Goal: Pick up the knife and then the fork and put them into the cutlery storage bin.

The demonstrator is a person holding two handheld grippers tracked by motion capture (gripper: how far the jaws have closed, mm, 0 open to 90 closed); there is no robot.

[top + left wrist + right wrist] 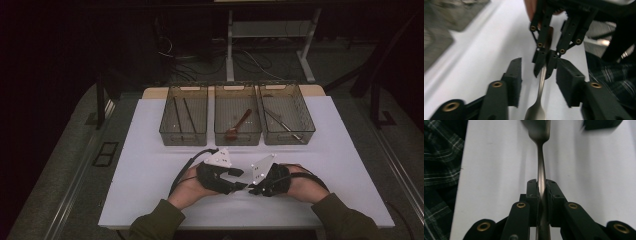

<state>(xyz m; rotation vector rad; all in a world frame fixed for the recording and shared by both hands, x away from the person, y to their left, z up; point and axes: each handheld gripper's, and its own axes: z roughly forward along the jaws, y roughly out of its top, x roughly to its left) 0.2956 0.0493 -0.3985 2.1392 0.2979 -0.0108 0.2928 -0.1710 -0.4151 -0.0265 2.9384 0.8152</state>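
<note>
Your right tool (541,192) is clamped tight on the handle of the slim polished-metal fork (541,170), held just above the near middle of the white counter (150,170). Your left tool (539,82) stands half open around the fork's head end, its pads clear of the metal. The fork looks light, stiff and slippery, so I'd keep the grip on the flat handle, not the narrow neck.
</note>
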